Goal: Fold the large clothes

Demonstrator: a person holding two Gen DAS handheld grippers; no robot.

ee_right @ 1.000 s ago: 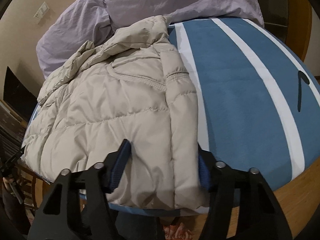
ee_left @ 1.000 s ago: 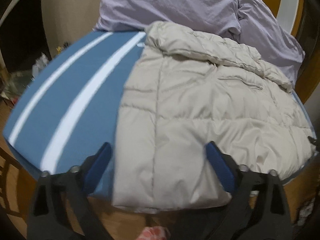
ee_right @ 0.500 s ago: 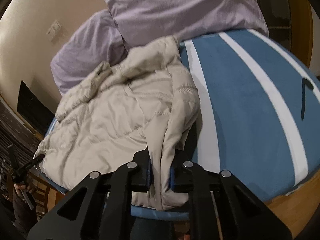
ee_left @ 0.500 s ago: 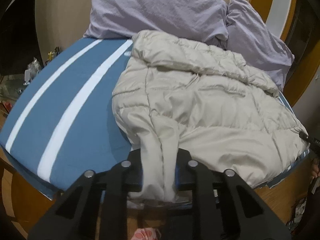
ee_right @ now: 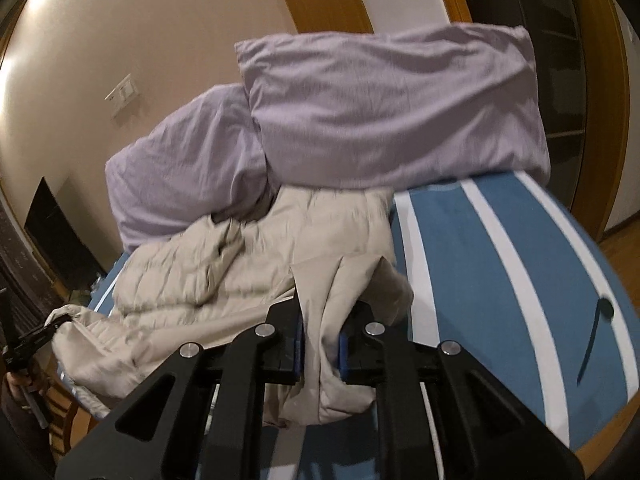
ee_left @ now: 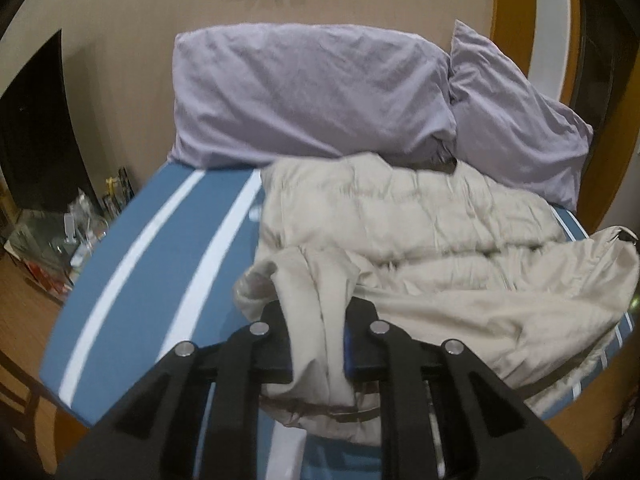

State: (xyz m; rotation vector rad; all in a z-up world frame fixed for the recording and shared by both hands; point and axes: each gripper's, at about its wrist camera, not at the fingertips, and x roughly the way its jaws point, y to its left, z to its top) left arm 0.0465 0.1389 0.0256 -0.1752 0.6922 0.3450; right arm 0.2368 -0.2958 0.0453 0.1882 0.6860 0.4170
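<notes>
So we've got the beige puffer jacket (ee_left: 420,216) on the blue striped bed (ee_left: 160,248), its bottom hem lifted off the near edge. Going left to right: our left gripper (ee_left: 316,344) has its fingers clamped on one hem corner, with open blue bedcover off to its left. Our right gripper (ee_right: 320,344) is pinched tight on the other corner, free bed to its right. Lilac pillows (ee_right: 384,108) block the far edge. Only the right view catches a black mark (ee_right: 596,336) on the cover; only the left shows floor clutter (ee_left: 76,224).
</notes>
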